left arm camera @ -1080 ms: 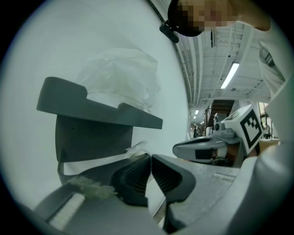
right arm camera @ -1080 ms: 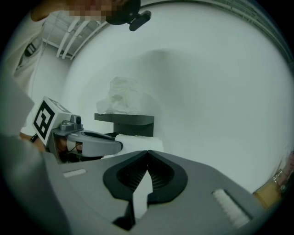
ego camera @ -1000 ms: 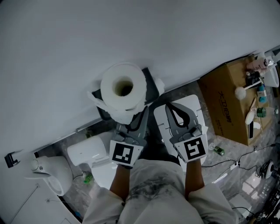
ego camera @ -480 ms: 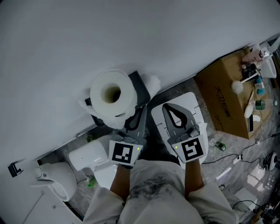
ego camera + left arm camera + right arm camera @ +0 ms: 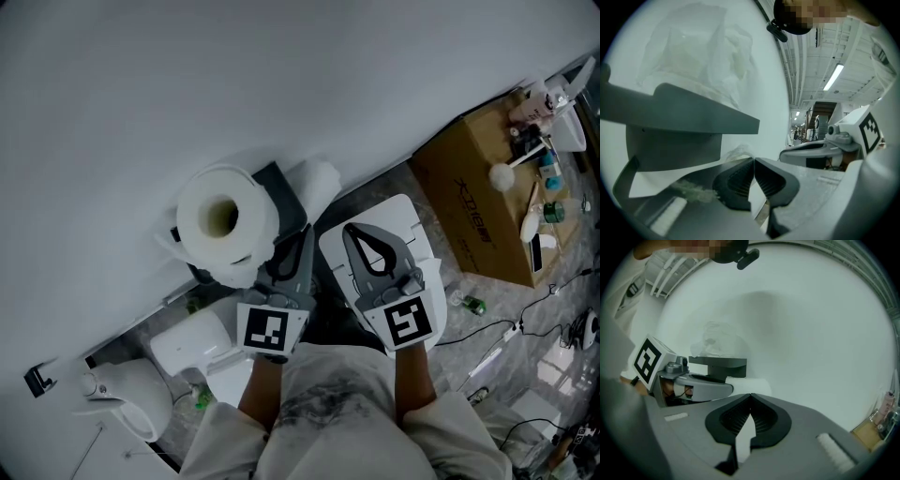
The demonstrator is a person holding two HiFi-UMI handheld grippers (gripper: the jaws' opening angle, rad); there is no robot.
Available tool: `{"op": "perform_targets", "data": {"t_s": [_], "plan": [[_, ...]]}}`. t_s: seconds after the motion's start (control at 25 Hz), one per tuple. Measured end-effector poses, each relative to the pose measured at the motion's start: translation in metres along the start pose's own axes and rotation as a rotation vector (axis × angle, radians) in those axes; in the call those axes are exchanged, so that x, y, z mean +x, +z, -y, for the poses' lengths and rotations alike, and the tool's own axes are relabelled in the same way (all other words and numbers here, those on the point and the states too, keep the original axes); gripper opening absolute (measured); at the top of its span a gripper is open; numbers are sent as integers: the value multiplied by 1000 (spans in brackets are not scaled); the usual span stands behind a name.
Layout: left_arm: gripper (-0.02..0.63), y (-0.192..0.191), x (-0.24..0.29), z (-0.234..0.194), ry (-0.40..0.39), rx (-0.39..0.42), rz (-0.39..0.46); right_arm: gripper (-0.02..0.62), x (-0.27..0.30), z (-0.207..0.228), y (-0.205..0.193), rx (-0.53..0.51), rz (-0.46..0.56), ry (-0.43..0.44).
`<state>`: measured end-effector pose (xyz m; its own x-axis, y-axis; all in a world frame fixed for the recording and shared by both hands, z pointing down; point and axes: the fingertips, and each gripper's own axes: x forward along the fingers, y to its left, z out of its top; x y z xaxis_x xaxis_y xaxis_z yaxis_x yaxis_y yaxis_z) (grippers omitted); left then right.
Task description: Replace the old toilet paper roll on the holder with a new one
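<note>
The large white toilet paper roll (image 5: 220, 220) stands on end on the flat top of the dark grey wall holder (image 5: 281, 187), with its core hole facing up. A second white roll (image 5: 316, 181) sits under that top at its right end. Your left gripper (image 5: 753, 159) is just below the holder with its jaws together. Your right gripper (image 5: 750, 394), beside it, is also closed and holds nothing. A brown cardboard box (image 5: 469, 211) stands well apart on the right.

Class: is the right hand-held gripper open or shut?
Shut: the right hand-held gripper has its jaws touching at the tips, with nothing between them.
</note>
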<state>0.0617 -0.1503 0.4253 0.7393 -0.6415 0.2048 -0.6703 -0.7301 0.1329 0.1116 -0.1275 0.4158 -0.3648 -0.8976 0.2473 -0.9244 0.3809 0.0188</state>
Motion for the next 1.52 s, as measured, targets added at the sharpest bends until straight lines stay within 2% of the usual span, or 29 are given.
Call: {"op": "perform_targets", "data": {"t_s": [0.52,0.68,0.8,1.12,1.28,1.52], "plan": [[14,-2,13,7,10,-6,-27,2,-10,12,-1,17,-1,-40],[14,-6,16,6,13,32,-12,2,-10,12,-1,17,-3,-45],[14,-5,21,9,24,0,-37,2,-10,16,-3,27,-6,-54],[14,-5,34,30,-59,34,-11,2,-22,28,0,35,7,-92],[14,5,26,42,-66,-18,-22,2,-37,31,8,21,23,-103],[14,16,3,60,-73,-4,-8,2,-61,23,26,8,53,-83]]}}
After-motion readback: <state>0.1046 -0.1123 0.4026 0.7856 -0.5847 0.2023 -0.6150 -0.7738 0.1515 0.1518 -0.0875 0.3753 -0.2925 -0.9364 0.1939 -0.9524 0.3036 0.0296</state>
